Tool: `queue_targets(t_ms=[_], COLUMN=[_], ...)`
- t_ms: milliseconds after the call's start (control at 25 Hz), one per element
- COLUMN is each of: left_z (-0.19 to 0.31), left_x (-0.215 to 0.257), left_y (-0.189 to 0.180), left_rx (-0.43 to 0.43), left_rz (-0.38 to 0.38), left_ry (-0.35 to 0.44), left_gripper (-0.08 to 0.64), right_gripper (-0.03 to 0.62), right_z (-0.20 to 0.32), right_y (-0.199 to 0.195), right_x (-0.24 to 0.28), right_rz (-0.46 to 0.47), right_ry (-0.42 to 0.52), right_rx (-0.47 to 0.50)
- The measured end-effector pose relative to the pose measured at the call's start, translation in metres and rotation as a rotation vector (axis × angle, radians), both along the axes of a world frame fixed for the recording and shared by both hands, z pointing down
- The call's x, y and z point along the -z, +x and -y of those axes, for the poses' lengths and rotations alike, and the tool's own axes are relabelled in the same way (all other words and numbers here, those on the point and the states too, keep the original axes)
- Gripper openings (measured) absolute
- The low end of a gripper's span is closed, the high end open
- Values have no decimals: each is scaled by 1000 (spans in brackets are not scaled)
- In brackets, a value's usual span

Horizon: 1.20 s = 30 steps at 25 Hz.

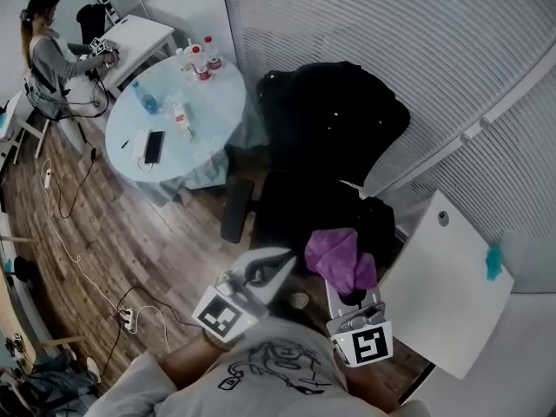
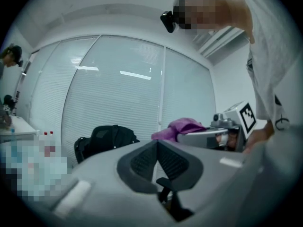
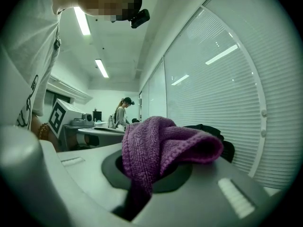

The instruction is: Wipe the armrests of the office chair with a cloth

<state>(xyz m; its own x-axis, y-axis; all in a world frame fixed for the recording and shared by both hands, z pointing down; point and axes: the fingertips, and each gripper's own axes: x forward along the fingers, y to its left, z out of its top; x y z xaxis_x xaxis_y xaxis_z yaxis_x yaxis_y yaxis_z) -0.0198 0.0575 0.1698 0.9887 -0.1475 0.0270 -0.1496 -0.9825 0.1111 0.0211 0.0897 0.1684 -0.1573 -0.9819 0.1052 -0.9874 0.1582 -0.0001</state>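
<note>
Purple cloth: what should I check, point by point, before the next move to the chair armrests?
1. Purple cloth gripped by the right hand-held gripper: ok.
2. Left hand-held gripper empty, jaws together: ok.
3. One armrest in sight, nothing on it: ok.
4. Cloth touching that armrest: not ok, it is apart from it.
5. Other armrest in sight: cannot tell, all dark against the office chair.
</note>
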Motion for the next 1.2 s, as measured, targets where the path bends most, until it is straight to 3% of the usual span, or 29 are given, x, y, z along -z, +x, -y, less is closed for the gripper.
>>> queue_targets(t_ms=[360,880,1200], left_z=[57,153,184], left_x=[2,-2,-1], left_y=[-69,-161,-202], left_rx=[120,222,285], left_rz=[-17,-23,-24], left_ry=[12,35,37], left_gripper=[2,2,2], right_gripper=[29,31,29], right_z=[63,163,196], right_y=[-68,-159,-200], right_x=[2,0,-3], right_rz=[-14,-28,-18], right_ry=[17,37,11], right_rx=[123,244,303])
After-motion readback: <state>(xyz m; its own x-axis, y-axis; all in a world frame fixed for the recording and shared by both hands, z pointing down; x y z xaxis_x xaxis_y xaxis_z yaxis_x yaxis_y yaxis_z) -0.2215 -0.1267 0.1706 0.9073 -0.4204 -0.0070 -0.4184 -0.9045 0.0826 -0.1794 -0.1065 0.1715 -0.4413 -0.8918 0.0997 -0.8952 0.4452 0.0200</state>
